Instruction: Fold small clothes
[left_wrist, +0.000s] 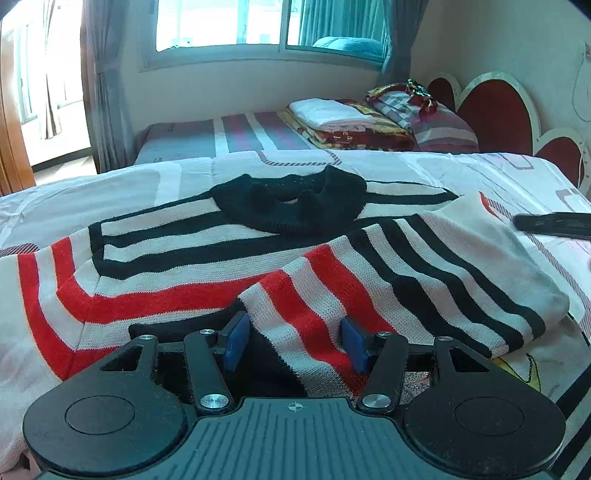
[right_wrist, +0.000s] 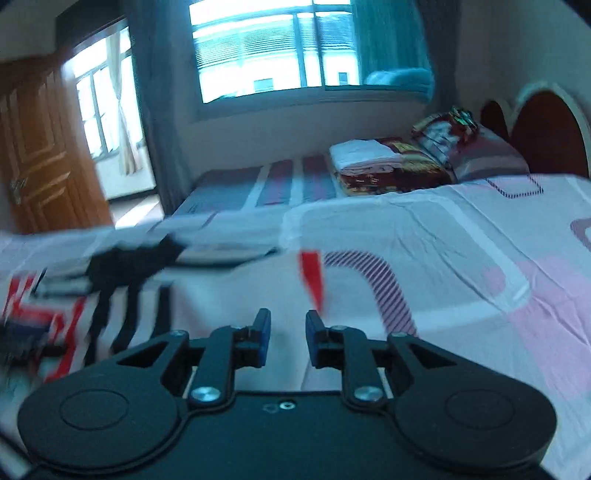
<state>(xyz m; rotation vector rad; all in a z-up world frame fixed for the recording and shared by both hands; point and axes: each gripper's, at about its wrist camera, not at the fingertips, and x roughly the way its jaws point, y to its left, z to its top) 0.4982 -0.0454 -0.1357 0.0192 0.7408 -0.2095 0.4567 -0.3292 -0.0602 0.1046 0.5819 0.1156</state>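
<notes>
A knitted sweater (left_wrist: 184, 258) with red, black and white stripes and a black collar (left_wrist: 288, 206) lies spread on the bed sheet (left_wrist: 498, 173). Its right side is folded over the middle (left_wrist: 406, 266). My left gripper (left_wrist: 295, 341) hangs low over the near edge of that fold. Its blue pads (left_wrist: 236, 339) stand well apart, with flat fabric between and below them and no squeeze visible. In the right wrist view my right gripper (right_wrist: 287, 339) is a little open and empty above the sheet (right_wrist: 424, 258). The sweater (right_wrist: 110, 273) shows blurred to its left.
A second bed behind carries a stack of folded blankets (left_wrist: 343, 118) and a striped pillow (left_wrist: 436, 118). A red heart-shaped headboard (left_wrist: 495, 114) stands at the right. A wooden door (right_wrist: 44, 166) is at the far left. A black part (left_wrist: 554, 223) juts in from the right edge.
</notes>
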